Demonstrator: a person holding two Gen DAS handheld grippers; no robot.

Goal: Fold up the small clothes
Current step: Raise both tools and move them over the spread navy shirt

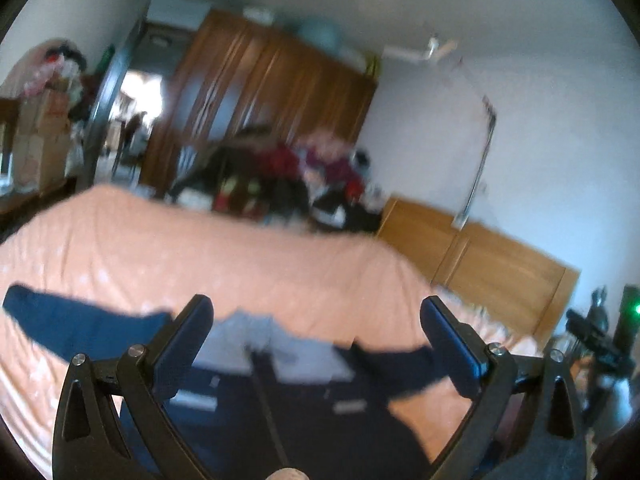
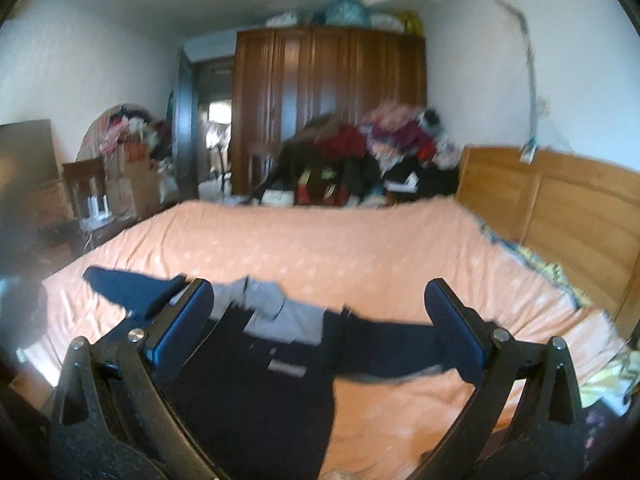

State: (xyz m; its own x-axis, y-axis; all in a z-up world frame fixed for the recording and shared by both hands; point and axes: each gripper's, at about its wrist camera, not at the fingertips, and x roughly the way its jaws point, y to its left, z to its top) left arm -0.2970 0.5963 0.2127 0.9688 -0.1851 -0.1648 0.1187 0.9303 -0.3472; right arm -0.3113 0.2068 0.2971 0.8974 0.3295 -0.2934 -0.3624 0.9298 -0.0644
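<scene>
A dark navy jacket (image 2: 280, 380) with a grey hood lining lies face up on the peach bed cover (image 2: 360, 248), collar pointing away toward the wardrobe (image 2: 328, 112) and its sleeves spread out to either side, so its sleeve-to-sleeve span runs across both views. The left gripper (image 1: 316, 324) and the right gripper (image 2: 320, 304) both hover above the near part of the garment with their jaws wide apart and nothing between them. Both pictures are blurred. In the left view the body lies directly under the jaws and the left sleeve (image 1: 80, 324) stretches far left; in the right view the right sleeve (image 2: 392, 350) runs toward the right finger. Each gripper seems nearer its own sleeve, so folding the sleeves inward looks like the likely next step
</scene>
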